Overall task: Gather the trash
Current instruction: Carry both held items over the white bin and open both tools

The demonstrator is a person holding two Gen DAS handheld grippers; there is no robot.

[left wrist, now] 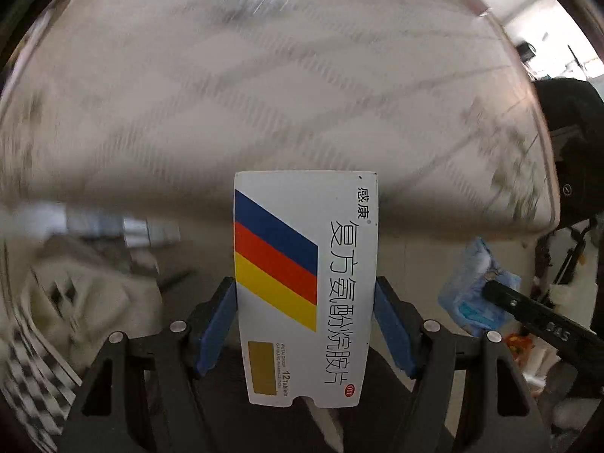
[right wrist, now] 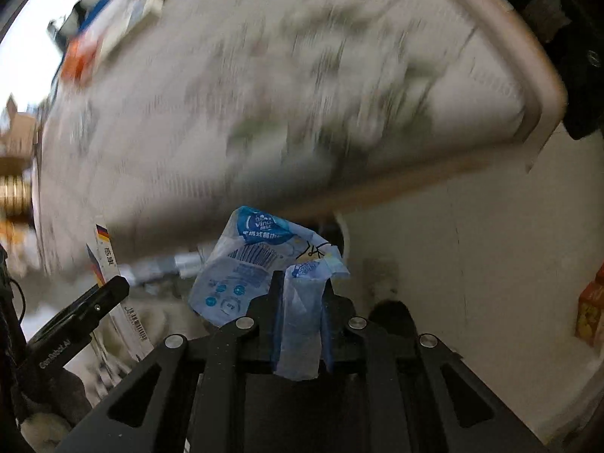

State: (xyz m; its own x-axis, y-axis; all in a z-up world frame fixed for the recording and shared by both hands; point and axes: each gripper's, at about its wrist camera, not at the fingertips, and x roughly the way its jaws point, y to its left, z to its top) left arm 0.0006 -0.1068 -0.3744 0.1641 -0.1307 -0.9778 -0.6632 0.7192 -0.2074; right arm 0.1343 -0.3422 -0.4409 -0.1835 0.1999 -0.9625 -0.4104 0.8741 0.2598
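Filling most of both views, a pale patterned surface with a rounded rim [right wrist: 543, 87], which reads as a mattress or bed, streaks with motion blur; beneath its edge lies a light floor [right wrist: 472, 245]; a blurred heap of checked cloth [left wrist: 56, 321] sits at the lower left of the left wrist view. Both pieces of trash are already picked up and off the floor, so the step in hand looks like the carry toward a bin; no bin shows in either view.

The left gripper [left wrist: 305, 324] is clamped on a white medicine box [left wrist: 305, 283] with blue, red and yellow stripes; its blue pads [left wrist: 215, 324] press the box's two long edges, and the box stands upright between them. The right gripper [right wrist: 302, 317] is pinched tight on a crumpled blue wrapper [right wrist: 260, 264]; the loose upper part flops above the fingers.

Next, I judge, both loads need bringing over a container before either grip opens; the limp wrapper may cling to a pad, so it wants a clear drop.
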